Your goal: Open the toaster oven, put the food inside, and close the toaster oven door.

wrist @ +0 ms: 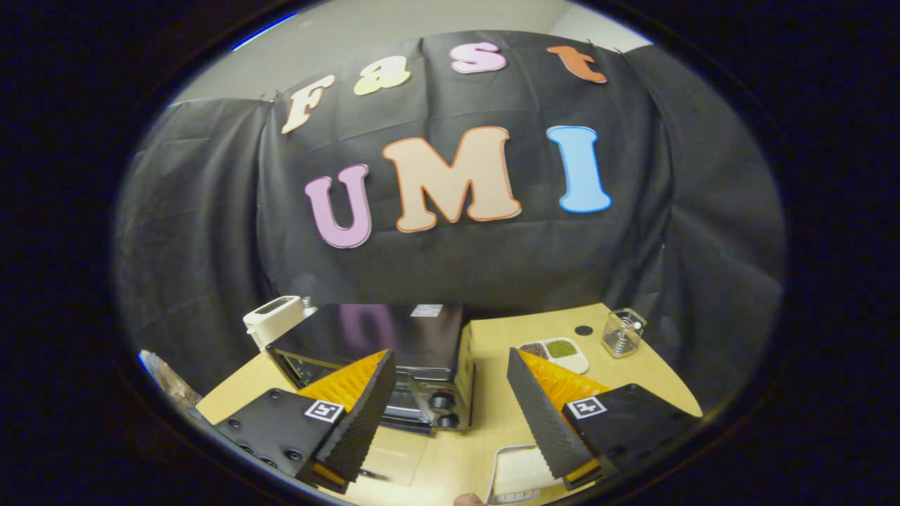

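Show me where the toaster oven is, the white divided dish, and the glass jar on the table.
toaster oven [394, 334]: gripper view, on its dark top panel.
white divided dish [562, 353]: gripper view, on the green-filled compartment.
glass jar [622, 336]: gripper view, on its clear side wall.

Wooden table [492, 436] with toaster oven [394, 351], divided dish [555, 353], wire holder [622, 334], perhaps a toaster [274, 320].

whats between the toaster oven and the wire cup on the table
A white dish with two fillings and a small dark disc lie between toaster oven and wire cup, in the gripper view.

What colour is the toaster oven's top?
Glossy black toaster oven, seen in the gripper view, beyond the open gripper.
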Available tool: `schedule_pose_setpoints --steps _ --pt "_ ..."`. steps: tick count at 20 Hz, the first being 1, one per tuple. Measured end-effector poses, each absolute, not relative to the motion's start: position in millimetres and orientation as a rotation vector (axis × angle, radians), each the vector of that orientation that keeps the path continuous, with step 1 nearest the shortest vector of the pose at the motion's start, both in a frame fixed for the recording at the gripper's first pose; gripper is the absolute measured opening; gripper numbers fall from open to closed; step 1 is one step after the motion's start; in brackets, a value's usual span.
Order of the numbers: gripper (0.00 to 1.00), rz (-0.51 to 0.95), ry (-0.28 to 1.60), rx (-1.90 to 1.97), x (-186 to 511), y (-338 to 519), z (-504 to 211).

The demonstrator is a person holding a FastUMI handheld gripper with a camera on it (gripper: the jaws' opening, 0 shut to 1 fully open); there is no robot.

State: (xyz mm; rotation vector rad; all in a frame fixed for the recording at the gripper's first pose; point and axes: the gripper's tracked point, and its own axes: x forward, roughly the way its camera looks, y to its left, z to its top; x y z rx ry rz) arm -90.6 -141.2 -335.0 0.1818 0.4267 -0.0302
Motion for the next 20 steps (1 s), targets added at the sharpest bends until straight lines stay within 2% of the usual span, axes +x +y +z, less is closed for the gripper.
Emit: schedule_pose_setpoints --steps 8,13,17,20 --pt "0.99 -0.177 0.550 0.265 -126.3 -229.1 -411.0" --pt "0.99 -0.212 0.710 0.297 -160.9 -251.1 -484.9" --pt "0.99 -0.236 0.786 0.380 -176.7 -253.1 -518.1" --pt "0.82 -0.240 0.856 0.473 -184.7 -243.8 -535.9"
